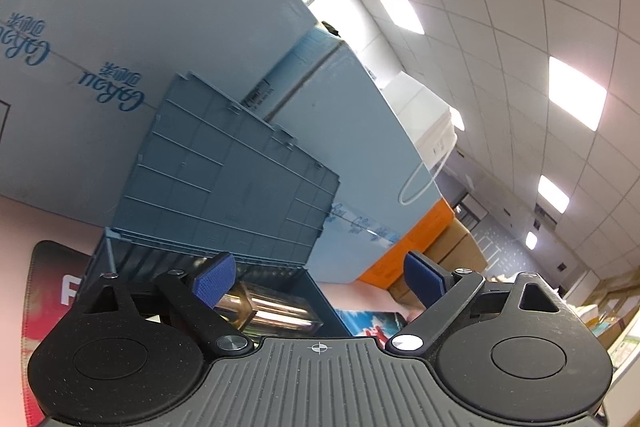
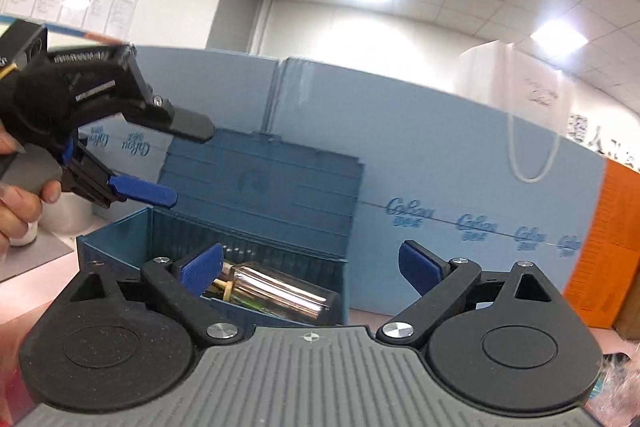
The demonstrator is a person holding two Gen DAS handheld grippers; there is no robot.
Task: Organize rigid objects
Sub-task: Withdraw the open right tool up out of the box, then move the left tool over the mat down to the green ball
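A dark blue plastic box (image 1: 322, 301) stands on the pink table with its lid (image 1: 232, 171) swung up and back. Inside lies a clear bottle (image 1: 276, 311) on its side. My left gripper (image 1: 320, 277) is open just in front of the box, with nothing between its blue pads. In the right wrist view the same box (image 2: 116, 239) and its raised lid (image 2: 272, 187) are ahead, the bottle (image 2: 280, 291) resting inside. My right gripper (image 2: 310, 265) is open and holds nothing. The left gripper (image 2: 184, 163) hangs open above the box's left end.
Large light blue cartons (image 2: 460, 155) form a wall right behind the box. An orange carton (image 2: 612, 239) and a white paper bag (image 2: 520, 99) are at the right. A person's hand (image 2: 18, 203) holds the left gripper. A red and black mat (image 1: 52, 279) lies left.
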